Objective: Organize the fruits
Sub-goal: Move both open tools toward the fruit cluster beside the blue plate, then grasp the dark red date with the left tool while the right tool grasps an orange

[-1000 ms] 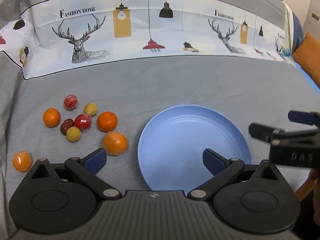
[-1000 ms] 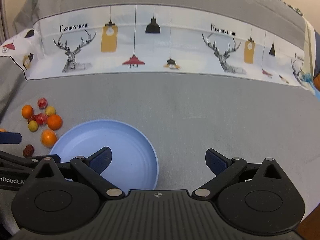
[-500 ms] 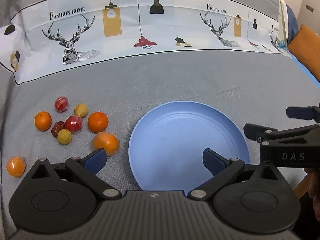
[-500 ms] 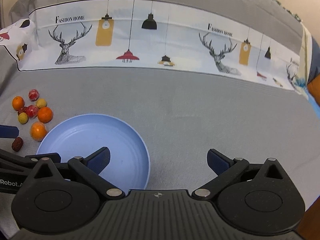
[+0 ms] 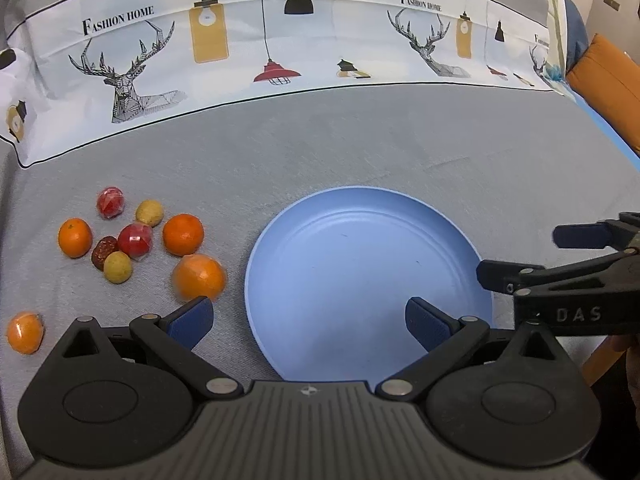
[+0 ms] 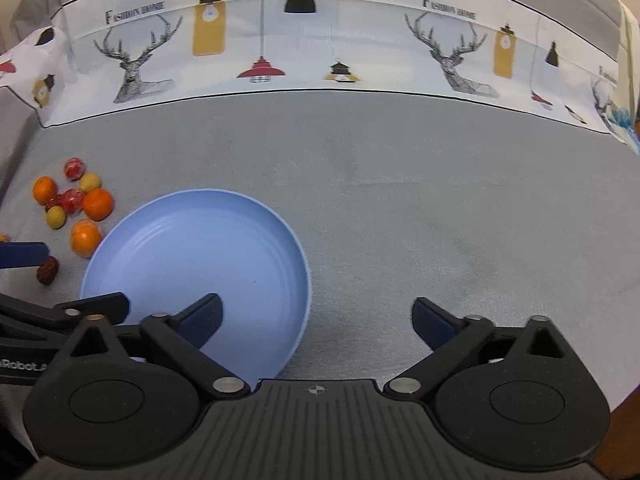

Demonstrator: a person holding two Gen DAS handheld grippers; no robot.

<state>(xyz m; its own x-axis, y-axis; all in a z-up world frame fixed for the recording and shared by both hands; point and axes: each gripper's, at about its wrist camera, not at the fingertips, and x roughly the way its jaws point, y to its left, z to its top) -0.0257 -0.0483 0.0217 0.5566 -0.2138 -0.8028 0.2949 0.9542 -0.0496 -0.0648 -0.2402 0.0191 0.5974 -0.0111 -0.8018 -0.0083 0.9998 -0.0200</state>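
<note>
An empty blue plate point(image 5: 360, 248) point(image 6: 192, 248) lies on the grey cloth. Left of it is a cluster of fruit: an orange point(image 5: 199, 278) nearest the plate, more oranges point(image 5: 183, 234), two red wrapped fruits point(image 5: 135, 240), two small yellow ones point(image 5: 117, 267) and a dark date point(image 5: 104, 249). A lone orange point(image 5: 25, 332) lies at the far left. My left gripper point(image 5: 308, 320) hovers open over the plate's near left part, with nothing between its fingers. My right gripper point(image 6: 316, 318) hangs over the plate's right rim. Its jaws are closing, with nothing between them.
A printed white band with deer and lamps point(image 5: 280, 48) runs across the back of the cloth. An orange cushion point(image 5: 604, 84) sits at the far right. A second dark date point(image 6: 48, 271) lies near the plate's left edge. Bare grey cloth point(image 6: 440, 200) stretches right of the plate.
Both cameras have tipped slightly, so the plate sits a little higher in the right wrist view. The right jaws have come in a touch. No fruit has moved.
</note>
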